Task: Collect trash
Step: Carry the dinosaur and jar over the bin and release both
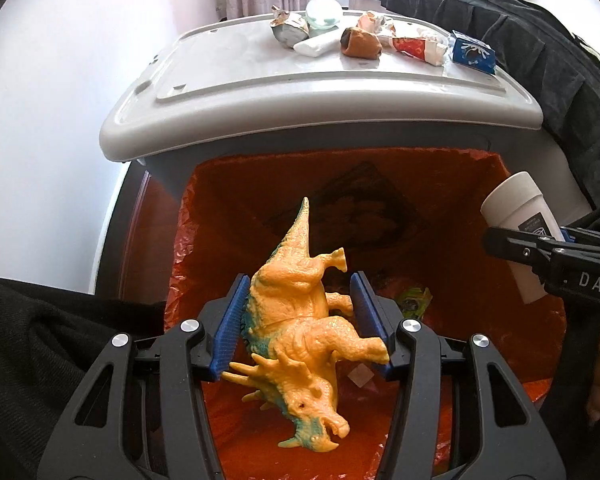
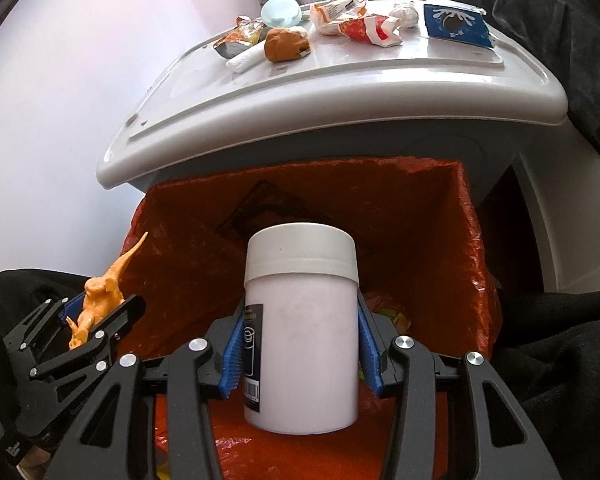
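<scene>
My left gripper [image 1: 300,292] is shut on a yellow toy dinosaur [image 1: 300,320], its blue pads pressing the body from both sides, head toward the camera. It hangs over the open bin lined with an orange bag [image 1: 452,216]. My right gripper [image 2: 300,320] is shut on a white lidded bottle [image 2: 302,340], held upright over the same orange bag [image 2: 420,220]. The bottle [image 1: 516,216] and the right gripper show at the right edge of the left wrist view. The dinosaur [image 2: 100,296] shows at the left of the right wrist view. Wrappers lie at the bottom of the bag.
The grey bin lid [image 1: 300,92] is swung back behind the opening and carries crumpled wrappers [image 1: 360,40], a pale round lid [image 1: 323,14] and a blue carton [image 1: 473,53]. Dark cloth [image 1: 540,52] lies at the right. A white wall stands to the left.
</scene>
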The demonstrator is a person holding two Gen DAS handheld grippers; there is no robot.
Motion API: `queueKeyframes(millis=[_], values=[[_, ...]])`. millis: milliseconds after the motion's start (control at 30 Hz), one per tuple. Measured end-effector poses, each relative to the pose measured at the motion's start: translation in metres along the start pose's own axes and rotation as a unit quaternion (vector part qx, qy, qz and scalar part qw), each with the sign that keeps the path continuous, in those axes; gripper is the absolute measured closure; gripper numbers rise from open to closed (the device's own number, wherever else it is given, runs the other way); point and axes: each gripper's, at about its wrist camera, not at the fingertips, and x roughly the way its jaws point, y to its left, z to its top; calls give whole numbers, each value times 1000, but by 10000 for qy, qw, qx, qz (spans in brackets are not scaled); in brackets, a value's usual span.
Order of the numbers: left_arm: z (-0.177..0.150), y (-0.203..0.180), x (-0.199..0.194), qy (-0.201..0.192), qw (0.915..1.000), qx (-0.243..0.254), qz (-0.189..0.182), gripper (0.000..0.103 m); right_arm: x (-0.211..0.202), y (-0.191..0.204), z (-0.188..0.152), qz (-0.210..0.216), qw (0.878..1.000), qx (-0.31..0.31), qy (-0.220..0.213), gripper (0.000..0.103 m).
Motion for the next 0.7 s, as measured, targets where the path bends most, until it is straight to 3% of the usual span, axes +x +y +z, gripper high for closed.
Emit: queueKeyframes(millis=[633, 667, 700], values=[[1, -5, 2, -85, 9999, 71, 27, 52, -1, 1, 1, -39, 10000, -34, -71, 56], [1, -5, 2, -107, 9999, 41, 55, 51, -1, 1, 1, -43, 10000, -33, -73, 56], [1, -3, 1, -136, 9999, 10, 98, 43, -1, 1, 2, -77, 9999, -19, -75, 48]])
